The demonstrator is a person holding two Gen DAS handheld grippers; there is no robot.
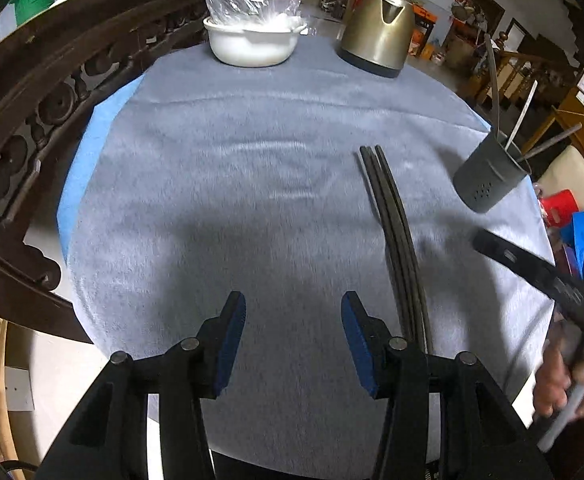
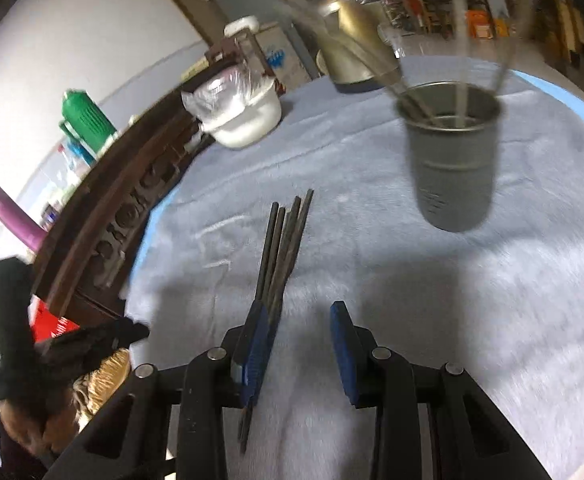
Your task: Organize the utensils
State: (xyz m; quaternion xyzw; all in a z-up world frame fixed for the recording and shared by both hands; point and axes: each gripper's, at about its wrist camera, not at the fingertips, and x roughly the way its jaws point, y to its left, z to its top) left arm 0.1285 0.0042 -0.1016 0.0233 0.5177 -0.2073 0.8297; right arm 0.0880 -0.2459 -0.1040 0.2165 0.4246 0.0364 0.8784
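Several dark chopsticks (image 1: pixel 392 220) lie bundled on the grey cloth (image 1: pixel 231 200), just right of my left gripper (image 1: pixel 294 320), which is open and empty above the cloth. In the right wrist view the chopsticks (image 2: pixel 281 248) run under the left finger of my right gripper (image 2: pixel 300 332), which is open and holds nothing. A grey metal utensil holder (image 1: pixel 490 180) with several utensils in it stands at the table's right; it also shows in the right wrist view (image 2: pixel 450 156), ahead and right of the gripper. The right gripper's body (image 1: pixel 544 276) shows at the right of the left view.
A white bowl (image 1: pixel 251 42) holding a plastic bag and a gold kettle (image 1: pixel 380 28) stand at the far edge. A dark carved wooden rail (image 1: pixel 43 112) borders the table's left side. The cloth's right edge (image 1: pixel 532 208) drops off to the floor.
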